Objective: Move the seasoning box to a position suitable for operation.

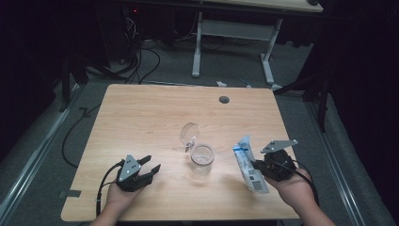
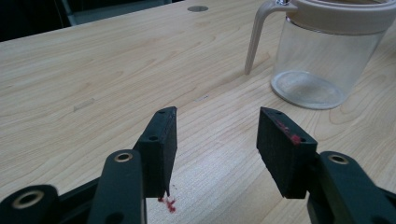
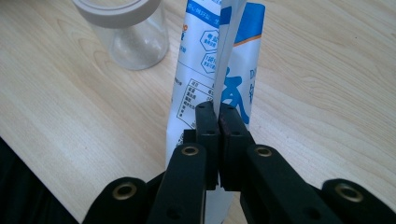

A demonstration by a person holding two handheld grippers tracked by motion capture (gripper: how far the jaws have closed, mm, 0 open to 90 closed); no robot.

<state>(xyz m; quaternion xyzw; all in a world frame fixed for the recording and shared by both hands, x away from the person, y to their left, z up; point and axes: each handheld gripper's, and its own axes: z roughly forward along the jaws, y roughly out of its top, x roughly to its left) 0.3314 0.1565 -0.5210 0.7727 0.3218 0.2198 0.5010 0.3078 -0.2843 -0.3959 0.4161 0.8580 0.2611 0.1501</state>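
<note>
The right gripper [image 1: 258, 165] pinches a pouch [image 1: 249, 164] just right of the jar [image 1: 202, 159], while the left gripper [image 1: 151, 168] gapes empty; likely pouring next, it should brace the jar first.

Pretty plain light wood table [image 1: 141, 117] with a round cable hole [image 1: 224, 100] near the far edge. Behind it there's a white desk frame [image 1: 196, 47], and black cables [image 1: 146, 61] snake over the grey floor at far left.
</note>
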